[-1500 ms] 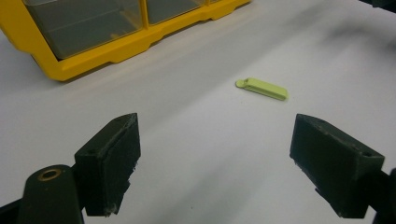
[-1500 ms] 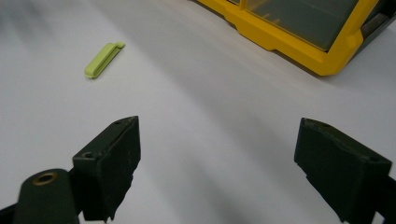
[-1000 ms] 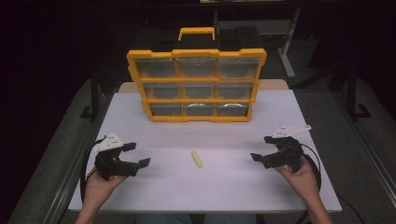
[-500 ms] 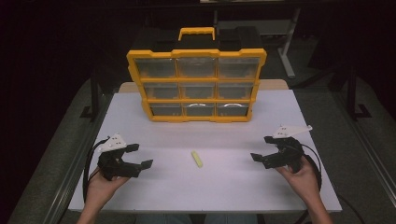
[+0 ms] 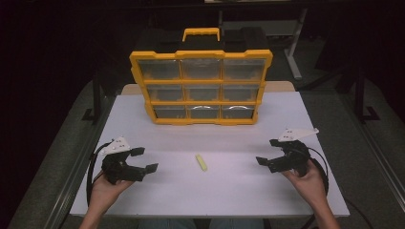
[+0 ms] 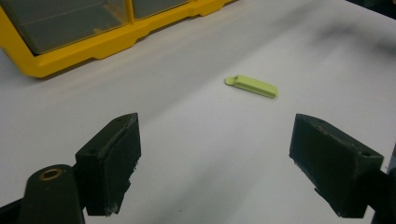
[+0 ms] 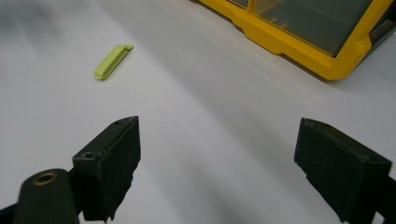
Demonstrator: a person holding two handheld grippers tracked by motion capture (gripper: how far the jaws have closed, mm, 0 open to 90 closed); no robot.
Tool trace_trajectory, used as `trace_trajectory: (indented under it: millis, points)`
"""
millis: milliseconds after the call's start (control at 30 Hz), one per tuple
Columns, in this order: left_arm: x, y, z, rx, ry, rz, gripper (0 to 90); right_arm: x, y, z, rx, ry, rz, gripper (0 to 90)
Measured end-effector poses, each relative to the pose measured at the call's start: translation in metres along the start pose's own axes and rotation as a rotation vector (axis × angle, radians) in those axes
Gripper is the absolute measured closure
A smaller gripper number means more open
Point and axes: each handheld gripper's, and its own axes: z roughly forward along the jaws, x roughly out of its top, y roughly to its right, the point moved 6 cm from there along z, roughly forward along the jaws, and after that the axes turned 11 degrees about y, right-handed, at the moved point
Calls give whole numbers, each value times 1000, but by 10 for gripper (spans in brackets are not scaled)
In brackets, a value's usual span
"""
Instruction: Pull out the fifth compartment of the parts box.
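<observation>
black jaws are standing wide apart on both tools, gripping nothing. the left gripper (image 5: 143, 160) is sitting at the lower left of the high view, the right gripper (image 5: 268, 152) at the lower right, each held over the white table (image 5: 239, 191). between them, just below the middle of the frame, a small lime-green clip (image 5: 201, 162) is lying flat on the bare tabletop, well apart from both. farther up, a yellow organizer case (image 5: 200, 88) with clear drawers is standing along the table's far edge.
</observation>
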Motion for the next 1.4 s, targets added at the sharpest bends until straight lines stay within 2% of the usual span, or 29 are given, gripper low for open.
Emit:
trace_trajectory:
  millis: [200,333,433,600,733,833,1033,1400]
  points:
    - [1,3,3,-26,3,-13,168,0,1,0,0,2,0,136]
    - [4,7,7,-65,12,-19,169,1,1,0,3,6,6,136]
    - [10,9,10,-102,36,-32,169,2,2,0,2,11,5,136]
    - [16,12,16,-128,52,-47,169,2,2,0,3,11,13,136]
    - [25,12,25,-188,91,-106,169,2,3,0,5,11,4,136]
    - [30,11,30,-216,113,-131,171,3,3,0,5,14,6,136]
    - [43,13,41,-248,131,-156,183,3,3,0,8,14,6,136]
    - [62,15,57,-257,155,-189,224,3,3,0,12,19,5,136]
